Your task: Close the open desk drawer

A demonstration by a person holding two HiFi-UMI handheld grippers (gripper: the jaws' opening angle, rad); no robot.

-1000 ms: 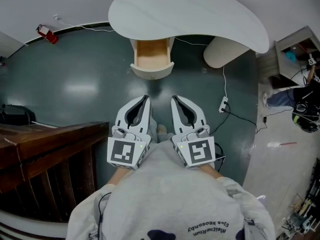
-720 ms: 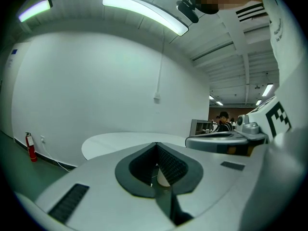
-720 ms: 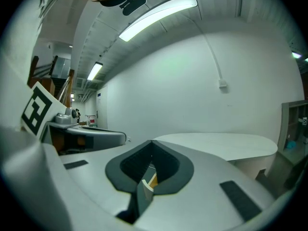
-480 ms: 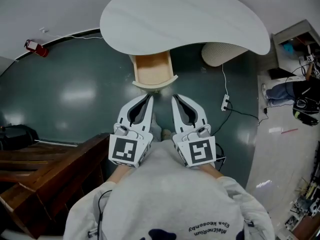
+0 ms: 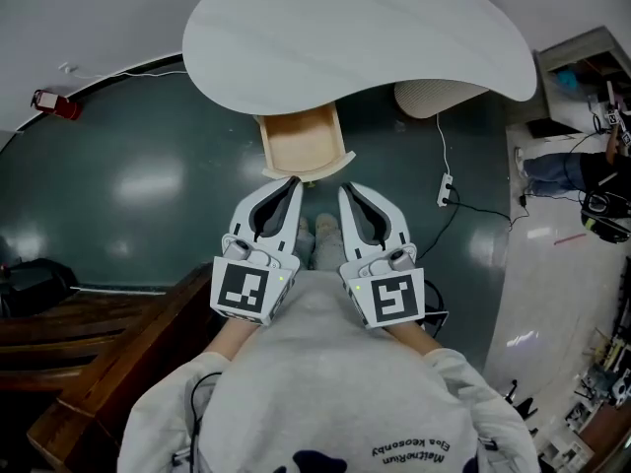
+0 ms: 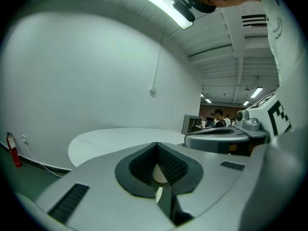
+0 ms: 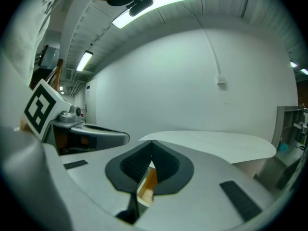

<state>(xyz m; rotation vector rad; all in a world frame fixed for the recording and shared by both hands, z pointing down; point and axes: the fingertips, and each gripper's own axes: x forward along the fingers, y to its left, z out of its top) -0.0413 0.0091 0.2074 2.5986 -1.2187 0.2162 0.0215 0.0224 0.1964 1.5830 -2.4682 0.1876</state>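
Far left, by the wall: red extinguisher (image 5: pixel 49 103) on the dark green floor (image 5: pixel 148 185). Lower left: dark wooden furniture (image 5: pixel 99 333), running off the frame's edge.

Left of centre: left hand-held gripper (image 5: pixel 292 181), marker cube toward the grey sweatshirt (image 5: pixel 335 392). Points up the frame at the drawer (image 5: pixel 301 144), jaws pressed together at the tips, pinching nothing. Meets the lower edge of the drawer's pale curved front in the head view; cannot tell whether touching.

Centre: drawer open, pulled out from under the white surface (image 5: pixel 394 37) toward the person, with its bare wooden inside showing. Below it, between the two tools, a pair of shoes (image 5: pixel 317 233) on the floor.

Right of centre: right hand-held gripper (image 5: pixel 344 191), lying parallel to the left one and just beside it. Jaws likewise pressed together and empty, with orange wood showing through the slot behind the tips in the right gripper view. Sits near the drawer's right corner, slightly apart from it.

Further right: beige rounded panel (image 5: pixel 439 97) under the surface, then a white power strip (image 5: pixel 445 189) with cable (image 5: pixel 463 227) trailing across the floor
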